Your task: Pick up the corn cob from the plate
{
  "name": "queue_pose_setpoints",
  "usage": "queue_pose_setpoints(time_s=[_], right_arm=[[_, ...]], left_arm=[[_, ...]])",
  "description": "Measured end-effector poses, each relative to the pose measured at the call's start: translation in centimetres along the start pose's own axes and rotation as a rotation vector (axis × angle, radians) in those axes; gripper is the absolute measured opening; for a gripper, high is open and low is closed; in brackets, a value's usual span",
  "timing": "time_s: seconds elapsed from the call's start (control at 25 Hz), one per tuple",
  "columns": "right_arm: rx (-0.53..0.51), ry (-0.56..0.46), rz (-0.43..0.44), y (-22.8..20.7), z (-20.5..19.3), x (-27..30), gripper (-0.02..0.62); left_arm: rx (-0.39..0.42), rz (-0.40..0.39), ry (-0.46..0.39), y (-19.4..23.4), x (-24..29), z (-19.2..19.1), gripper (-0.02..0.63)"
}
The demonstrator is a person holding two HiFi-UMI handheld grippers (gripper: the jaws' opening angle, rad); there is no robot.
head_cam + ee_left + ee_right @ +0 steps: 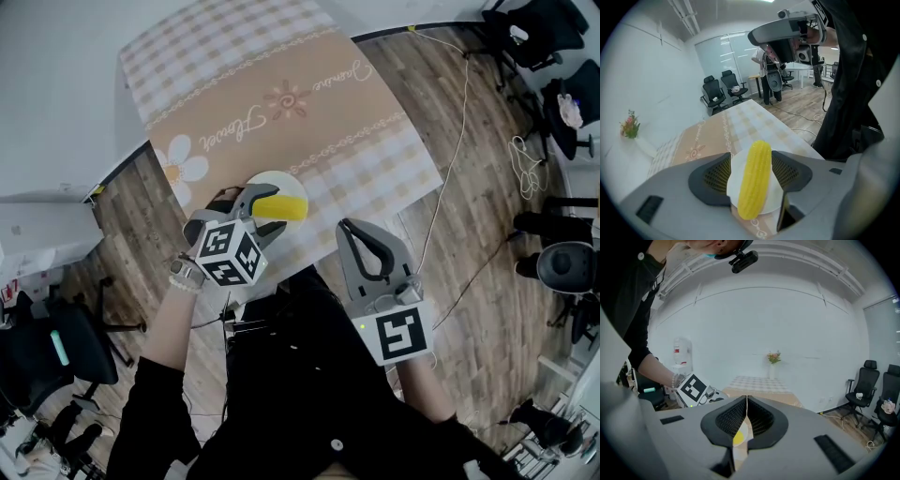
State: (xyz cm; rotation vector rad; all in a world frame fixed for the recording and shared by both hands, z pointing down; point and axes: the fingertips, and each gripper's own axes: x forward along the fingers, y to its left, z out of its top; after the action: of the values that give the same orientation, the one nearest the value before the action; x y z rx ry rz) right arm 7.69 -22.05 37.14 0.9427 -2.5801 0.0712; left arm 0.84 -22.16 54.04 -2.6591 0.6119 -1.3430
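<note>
1. The yellow corn cob (754, 180) is seen lying on the white plate (735, 174), lengthwise between the jaws of the left gripper (751, 157).
2. The left gripper's jaws are set apart, one on each side of the cob. A strip of plate is seen between the cob and one pad, so the cob is not clamped.
3. The plate is placed near the front edge of the surface (281, 112), which is covered by a beige, checked cloth printed with flowers.
4. The right gripper (746, 401) is held to the right of the plate, apart from it. Its jaws are closed tip to tip, with nothing gripped.
</note>
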Motion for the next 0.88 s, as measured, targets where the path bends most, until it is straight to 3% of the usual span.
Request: queue_pose_setpoints(time_s=[0.16,0.52,0.88], right_arm=[[0.001,-0.002,0.007,-0.6,-0.2,0.3,0.043],[0.011,0.022,0.004,-1.5,-0.8,0.6,0.043],[0.006,0.030,0.014,-1.4,-1.1,0.9,0.043]], left_arm=[[0.026,-0.050,0.047,-0.4,1.9,-1.5,0.278],[-0.011,-0.131,0.137,-1.2,3.9,-4.9,0.284],[-0.052,-0.180,0.131,-1.4,5.0,-5.1,0.284]])
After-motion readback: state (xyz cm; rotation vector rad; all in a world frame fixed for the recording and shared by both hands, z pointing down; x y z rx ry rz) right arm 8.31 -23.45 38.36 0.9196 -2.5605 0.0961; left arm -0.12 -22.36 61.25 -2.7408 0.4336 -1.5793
